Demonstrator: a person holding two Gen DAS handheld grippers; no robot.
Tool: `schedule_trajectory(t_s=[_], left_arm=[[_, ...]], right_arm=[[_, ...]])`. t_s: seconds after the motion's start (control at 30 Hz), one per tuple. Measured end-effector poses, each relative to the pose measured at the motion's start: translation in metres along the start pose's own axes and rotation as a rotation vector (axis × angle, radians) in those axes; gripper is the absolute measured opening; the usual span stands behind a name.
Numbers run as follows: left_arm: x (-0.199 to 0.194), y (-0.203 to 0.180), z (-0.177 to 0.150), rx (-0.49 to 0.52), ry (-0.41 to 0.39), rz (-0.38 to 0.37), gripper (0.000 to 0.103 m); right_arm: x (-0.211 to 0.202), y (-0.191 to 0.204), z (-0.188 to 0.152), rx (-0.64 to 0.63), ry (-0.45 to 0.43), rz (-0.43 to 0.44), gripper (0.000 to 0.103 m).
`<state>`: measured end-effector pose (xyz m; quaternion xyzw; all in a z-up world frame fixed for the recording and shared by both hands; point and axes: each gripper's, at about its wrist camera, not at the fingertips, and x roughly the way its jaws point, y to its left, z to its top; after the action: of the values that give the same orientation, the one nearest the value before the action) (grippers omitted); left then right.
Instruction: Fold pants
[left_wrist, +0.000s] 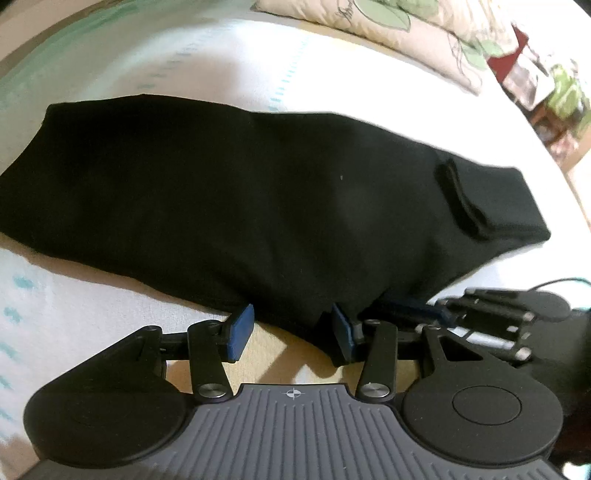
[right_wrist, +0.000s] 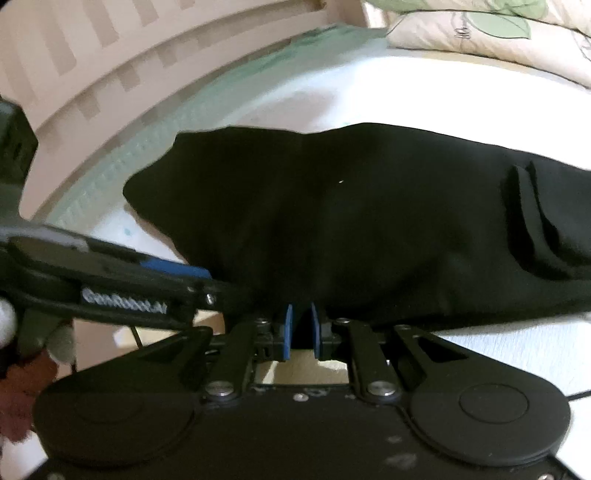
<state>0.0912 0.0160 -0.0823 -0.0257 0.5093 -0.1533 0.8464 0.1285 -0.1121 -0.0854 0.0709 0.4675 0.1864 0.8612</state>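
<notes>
on the white bedsheet (left_wrist: 229, 62), lying flat as one long dark band: black pants (left_wrist: 258, 192), stretching sideways across both wrist views, with a raised flap, maybe a pocket edge (left_wrist: 461, 199), showing near the pants' right end. beyond the pants' far edge, resting against the sheet: a leaf-print pillow (left_wrist: 399, 26), also showing in the right wrist view (right_wrist: 480, 33). past the pants' left end in that view, curving along the mattress: a pale slatted bed frame (right_wrist: 92, 66).

at the pants' near edge, sitting with blue pads spread wide: left gripper (left_wrist: 291, 332), its left pad (left_wrist: 240, 330) just off the hem over bare sheet, its right pad (left_wrist: 343, 332) touching or tucking under the fabric, nothing pinched between them. appearing from the side in the right wrist view as a dark arm (right_wrist: 122, 291) carrying white lettering, reaching toward the same near edge.

just beside it, further toward the pants' right end, also at the near edge: right gripper (right_wrist: 300, 330), pads (right_wrist: 287, 330) drawn close with a narrow gap, dark cloth bunching right above and between the tips; not telling for certain whether gripping the hem. showing blurred in the left wrist view (left_wrist: 424, 314), pressing against the pants' edge.
</notes>
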Motion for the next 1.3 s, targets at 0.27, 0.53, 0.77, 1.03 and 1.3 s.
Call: schedule_trajectory(t_s=[0.27,0.53,0.77,1.03,1.3], left_arm=[[-0.032,0.054,0.016,-0.073,-0.107,0.152,0.046],[-0.035,0.140,0.033,-0.322,-0.129,0.214,0.046],[-0.021,0.162,0.029,-0.349,-0.122,0.196,0.067],[-0.016,0.168,0.035,-0.372,-0.178,0.160,0.082],[-0.009,0.177,0.049,-0.446,-0.201,0.139,0.079]], right_arm=[[0.004,0.013,-0.005,-0.112,0.014,-0.054,0.013],[0.003,0.010,-0.005,-0.119,0.023,-0.053,0.013],[0.005,0.012,-0.002,-0.122,0.031,-0.055,0.013],[0.007,0.014,-0.001,-0.125,0.033,-0.055,0.013],[0.009,0.011,-0.003,-0.122,0.025,-0.053,0.013]])
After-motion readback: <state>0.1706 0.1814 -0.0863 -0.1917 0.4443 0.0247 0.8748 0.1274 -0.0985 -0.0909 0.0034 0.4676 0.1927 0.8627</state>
